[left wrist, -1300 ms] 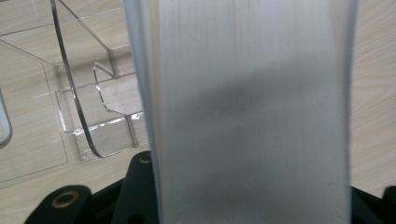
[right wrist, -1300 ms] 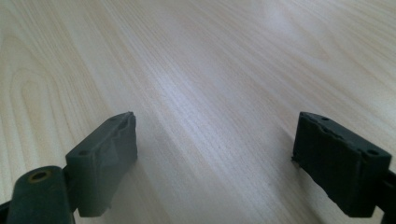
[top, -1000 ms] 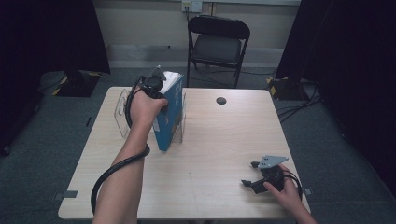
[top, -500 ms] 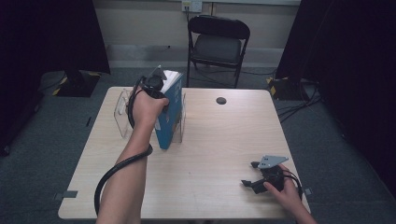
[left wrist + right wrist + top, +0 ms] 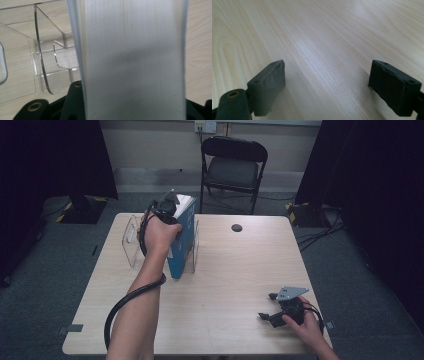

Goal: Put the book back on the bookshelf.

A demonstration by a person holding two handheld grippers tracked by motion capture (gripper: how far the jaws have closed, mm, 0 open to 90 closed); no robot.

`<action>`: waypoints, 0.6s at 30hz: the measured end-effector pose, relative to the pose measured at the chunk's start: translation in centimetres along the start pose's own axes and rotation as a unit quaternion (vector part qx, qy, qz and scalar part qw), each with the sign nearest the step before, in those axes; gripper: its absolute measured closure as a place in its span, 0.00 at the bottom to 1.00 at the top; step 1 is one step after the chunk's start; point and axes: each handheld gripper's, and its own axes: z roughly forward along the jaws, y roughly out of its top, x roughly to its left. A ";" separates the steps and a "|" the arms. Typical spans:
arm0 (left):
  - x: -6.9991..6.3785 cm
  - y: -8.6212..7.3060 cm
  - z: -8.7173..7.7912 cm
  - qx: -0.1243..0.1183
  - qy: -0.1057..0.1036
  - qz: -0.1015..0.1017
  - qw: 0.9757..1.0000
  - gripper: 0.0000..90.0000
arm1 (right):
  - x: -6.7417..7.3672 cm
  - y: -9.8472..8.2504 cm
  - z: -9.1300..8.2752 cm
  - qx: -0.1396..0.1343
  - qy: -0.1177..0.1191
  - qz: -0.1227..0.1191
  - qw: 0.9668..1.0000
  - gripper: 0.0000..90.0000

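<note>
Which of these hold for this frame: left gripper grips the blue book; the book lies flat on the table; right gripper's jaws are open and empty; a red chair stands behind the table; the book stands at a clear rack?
1. The left gripper grips the blue book: true.
2. The book lies flat: false, it stands upright.
3. The right gripper is open and empty: true, over bare table.
4. A red chair stands behind: false, the folding chair is black.
5. The book stands at the clear rack: true.
</note>
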 end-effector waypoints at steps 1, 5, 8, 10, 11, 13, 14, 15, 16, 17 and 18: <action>0.0 0.0 0.0 -0.002 0.002 0.002 1.000 0.69 | 0.0 0.0 0.0 0.000 0.000 0.000 1.000 0.14; -0.1 0.1 0.1 -0.002 0.006 0.001 1.000 0.69 | 0.0 0.0 0.0 0.000 0.000 0.001 1.000 0.14; -0.1 0.1 0.1 -0.005 0.004 -0.003 1.000 0.69 | 0.0 0.0 0.0 0.000 0.000 0.000 1.000 0.14; 0.0 0.1 0.1 -0.006 0.003 -0.003 1.000 0.69 | 0.0 0.0 0.0 0.001 0.000 0.001 1.000 0.14; 0.0 0.1 0.0 -0.009 0.007 0.002 1.000 0.69 | 0.0 0.0 0.0 0.000 0.000 0.001 1.000 0.14; 0.0 0.1 0.0 -0.013 0.005 -0.004 1.000 0.69 | 0.0 0.0 0.0 0.000 0.000 0.000 1.000 0.14; 0.0 0.2 -0.1 -0.013 0.005 -0.002 1.000 0.68 | 0.0 0.0 0.0 0.000 0.000 0.001 1.000 0.14; 0.0 0.2 -0.1 -0.013 0.005 -0.001 1.000 0.68 | 0.0 0.0 0.0 0.001 0.000 0.002 1.000 0.14; 0.0 0.2 -0.1 -0.015 0.010 -0.001 1.000 0.68 | 0.0 0.0 0.0 0.000 0.000 0.001 1.000 0.14; -0.1 0.3 -0.1 -0.016 0.007 0.001 1.000 0.68 | 0.0 0.0 0.0 0.001 0.000 0.002 1.000 0.14; -0.1 0.3 -0.1 -0.017 0.008 -0.002 1.000 0.68 | 0.0 0.0 0.0 0.000 0.000 0.000 1.000 0.14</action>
